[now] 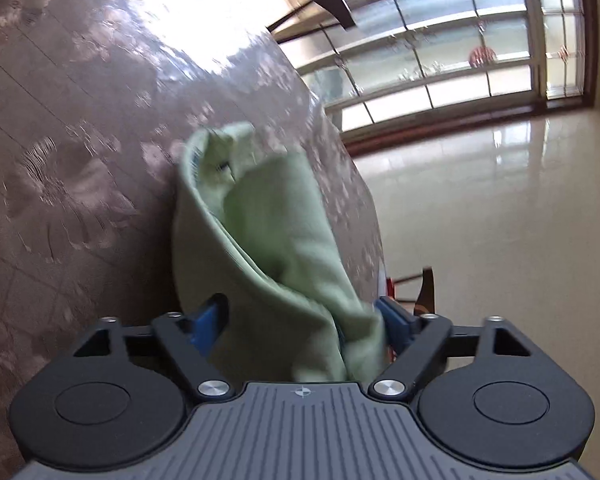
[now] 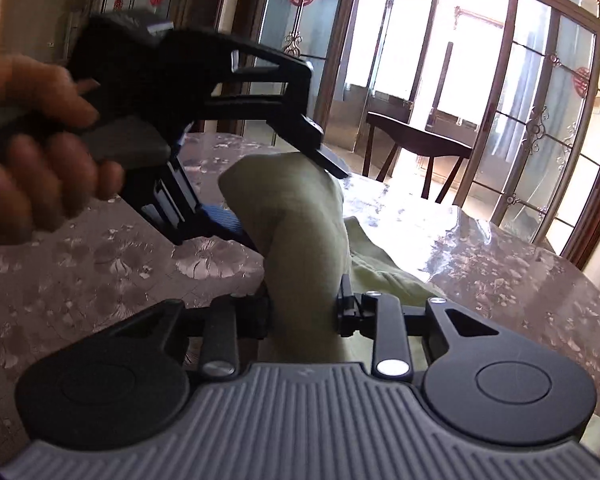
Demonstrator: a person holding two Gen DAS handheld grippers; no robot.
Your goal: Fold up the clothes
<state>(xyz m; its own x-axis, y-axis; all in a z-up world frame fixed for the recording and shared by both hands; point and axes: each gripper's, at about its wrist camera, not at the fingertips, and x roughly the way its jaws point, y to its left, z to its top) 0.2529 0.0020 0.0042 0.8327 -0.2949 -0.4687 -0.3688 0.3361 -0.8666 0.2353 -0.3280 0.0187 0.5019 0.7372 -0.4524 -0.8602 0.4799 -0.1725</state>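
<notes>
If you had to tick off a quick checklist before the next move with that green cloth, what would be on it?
1. Right hand-held gripper clamped on the green cloth: ok, its jaws pinch a bunched part.
2. Left hand-held gripper let go: ok, jaws wide, cloth loose between them.
3. Cloth lying flat: not ok, it stands bunched and twisted.
4. Cloth on the table: ok, though close to the edge in the left view.
5. Fold lined up: cannot tell, edges are hidden.

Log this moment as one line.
left gripper: open, green garment between jaws | right gripper: shut on garment | floral table
</notes>
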